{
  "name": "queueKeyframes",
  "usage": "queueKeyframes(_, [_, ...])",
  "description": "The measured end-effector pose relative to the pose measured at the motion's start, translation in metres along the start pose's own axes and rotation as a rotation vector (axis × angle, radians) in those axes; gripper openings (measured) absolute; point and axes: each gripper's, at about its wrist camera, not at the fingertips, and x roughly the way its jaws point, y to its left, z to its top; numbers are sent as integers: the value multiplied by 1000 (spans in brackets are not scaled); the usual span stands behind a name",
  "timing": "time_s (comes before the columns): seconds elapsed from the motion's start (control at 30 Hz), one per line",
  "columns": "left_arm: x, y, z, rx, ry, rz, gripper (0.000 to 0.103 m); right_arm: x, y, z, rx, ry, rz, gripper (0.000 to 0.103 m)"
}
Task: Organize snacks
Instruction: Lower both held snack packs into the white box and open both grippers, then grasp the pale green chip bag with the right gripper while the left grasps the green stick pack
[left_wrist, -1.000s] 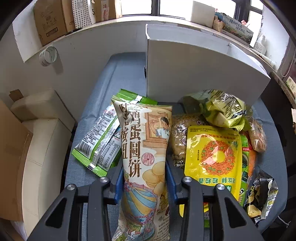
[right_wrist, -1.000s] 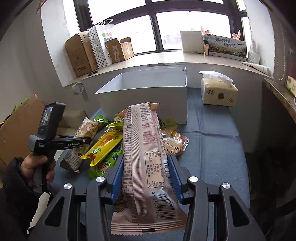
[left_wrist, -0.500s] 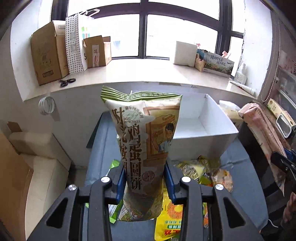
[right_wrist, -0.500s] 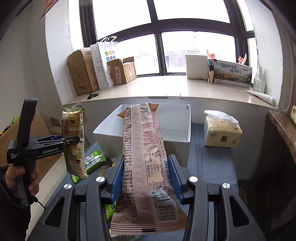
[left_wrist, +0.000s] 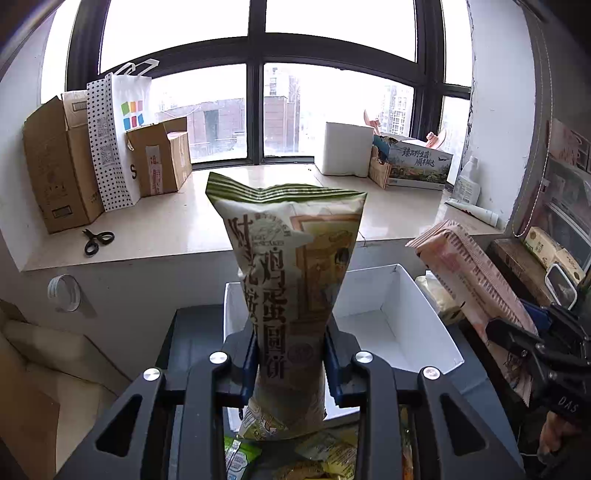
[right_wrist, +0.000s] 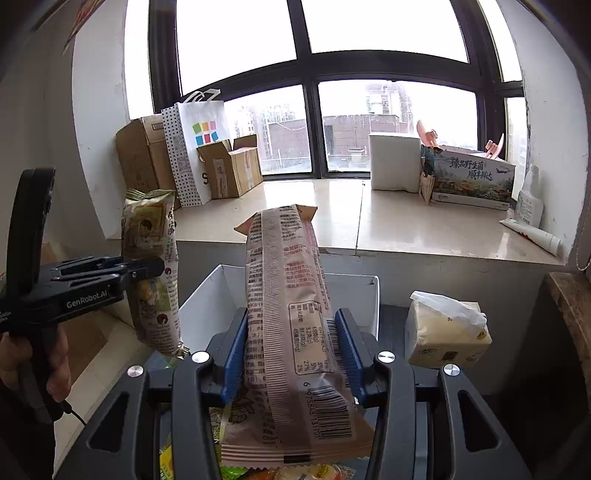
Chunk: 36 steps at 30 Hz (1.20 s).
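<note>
1. Daylight from a wide dark-framed window (left_wrist: 258, 74) fell on a pale stone sill (right_wrist: 388, 218) and, below it, a table covered in blue-grey cloth (left_wrist: 192, 339).
2. Nearest the left wrist camera, the left gripper (left_wrist: 291, 363) had its blue-padded jaws closed on the lower part of a green-topped egg-biscuit bag (left_wrist: 291, 280), held upright above the table.
3. Nearest the right wrist camera, the right gripper (right_wrist: 291, 354) was likewise clamped on a long pinkish snack packet (right_wrist: 291, 302), its barcode end toward the lens and its far end tilted up.
4. Under both grippers, loose snack packs (left_wrist: 317, 458) lay in a heap at the near edge of the table.
5. Just behind the held bags stood an open white box (left_wrist: 399, 321), its inside bare where visible.
6. To the right of the box sat a yellow tissue pack (right_wrist: 443, 332).
7. Farther back on the sill were brown cardboard boxes (left_wrist: 62, 166), a dotted paper bag (left_wrist: 114, 140), black scissors (left_wrist: 96, 240) and a printed carton (right_wrist: 472, 177).
</note>
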Motion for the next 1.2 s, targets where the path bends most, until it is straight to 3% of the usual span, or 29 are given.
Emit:
queueKeyframes(0.2, [73,-1,9,-4,107,7,34,67,-18,-1,83,116,-14,51])
queueKeyframes(0.3, [103,-1,-2,-2,152,53,42,105,-26,-10,115,196,-16,52])
queueKeyframes(0.33, [110,0,-6,-1,161,58,60,115,-29,-13,127,220,-17,54])
queueKeyframes(0.37, [114,2,-10,-5,172,53,88,121,-31,-17,135,229,-26,55])
queueKeyframes(0.4, [117,4,-14,-11,184,45,102,124,-34,-19,143,223,-32,71])
queueKeyframes(0.43, [118,5,-18,-13,185,41,103,125,-36,-21,154,215,-40,96])
queueKeyframes(0.47, [118,6,-21,-12,187,45,103,123,-39,-22,166,201,-42,102])
queueKeyframes(0.67, [96,11,-31,-16,175,48,103,106,-37,-25,198,185,0,103])
queueKeyframes(0.87, [52,12,-50,-33,140,-9,103,56,-25,-29,197,50,14,103])
queueKeyframes(0.93, [32,15,-60,-58,128,-65,103,33,-20,-36,197,-19,27,103])
queueKeyframes(1.03, [-4,17,-78,-95,100,-110,103,3,-9,-53,189,-15,18,103])
queueKeyframes(1.2, [-67,11,-119,-82,-15,-43,103,-38,12,-90,179,12,37,103])
